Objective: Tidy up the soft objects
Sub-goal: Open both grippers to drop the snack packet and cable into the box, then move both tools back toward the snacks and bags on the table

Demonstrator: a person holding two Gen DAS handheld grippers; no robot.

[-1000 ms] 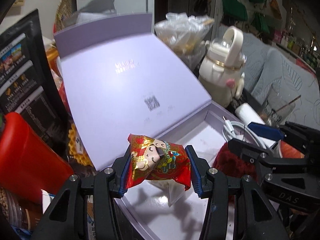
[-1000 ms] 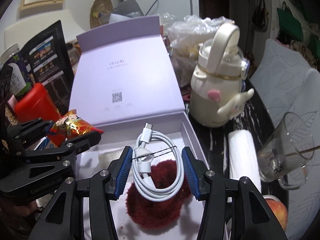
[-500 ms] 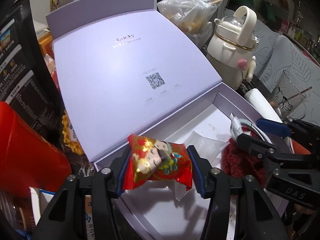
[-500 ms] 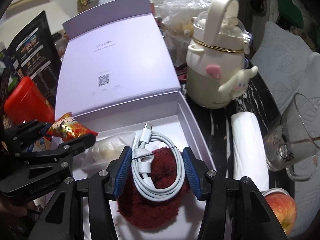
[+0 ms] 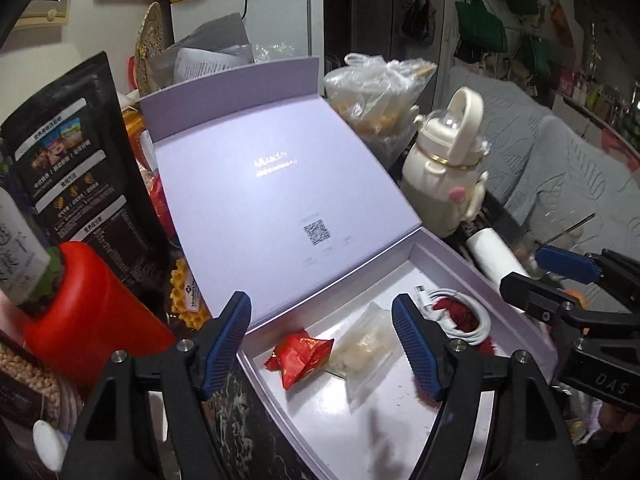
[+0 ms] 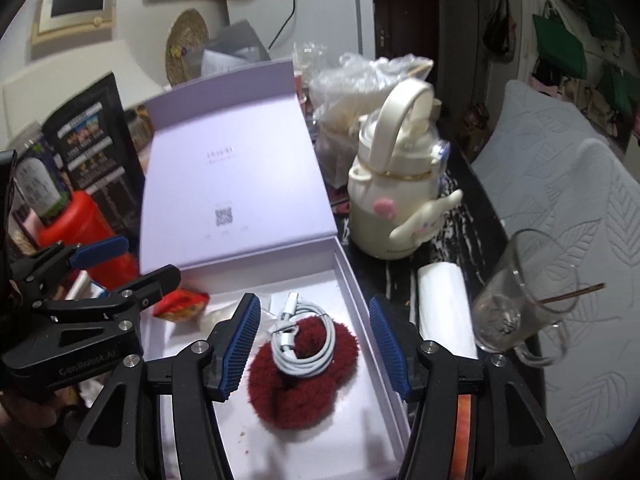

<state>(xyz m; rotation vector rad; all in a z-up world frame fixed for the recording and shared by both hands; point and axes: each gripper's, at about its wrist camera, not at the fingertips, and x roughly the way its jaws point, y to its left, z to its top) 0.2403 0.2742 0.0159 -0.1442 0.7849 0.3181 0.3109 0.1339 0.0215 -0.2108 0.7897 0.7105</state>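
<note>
Left wrist view: left gripper (image 5: 322, 334) has its jaws opening, nothing pressed between the blue pads. The red snack packet (image 5: 301, 355) lies free on the floor of the lilac box (image 5: 460, 258), low centre of the frame, its long axis running lower left to upper right. Just right of it and touching its corner lies a clear pouch (image 5: 366, 350), tilted the same way. Further right in the box, a white cable coil (image 5: 460, 312) sits on a dark red fluffy pad (image 5: 456, 310), mostly hidden behind the right-hand finger. The box lid (image 5: 272, 184) stands tilted back, upper centre. The right gripper (image 5: 544, 276) enters at the right edge, jaws apart. Left of the box: a red canister (image 5: 92, 312) and a black printed bag (image 5: 76, 160).

Right wrist view: right gripper (image 6: 314, 342) has its jaws opening; pads stand clear on either side of the fluffy pad (image 6: 304, 364), not touching it. The coil (image 6: 302, 338) lies on top of the pad, plug end pointing toward the top of the frame. The pad shows whole here. The snack packet (image 6: 182, 304) is only partly seen at centre left, behind the left gripper (image 6: 124, 260). Right of the box on the dark desk (image 6: 400, 276): a cream bottle (image 6: 396, 200), a white roll (image 6: 444, 300), a glass mug (image 6: 516, 304).
</note>
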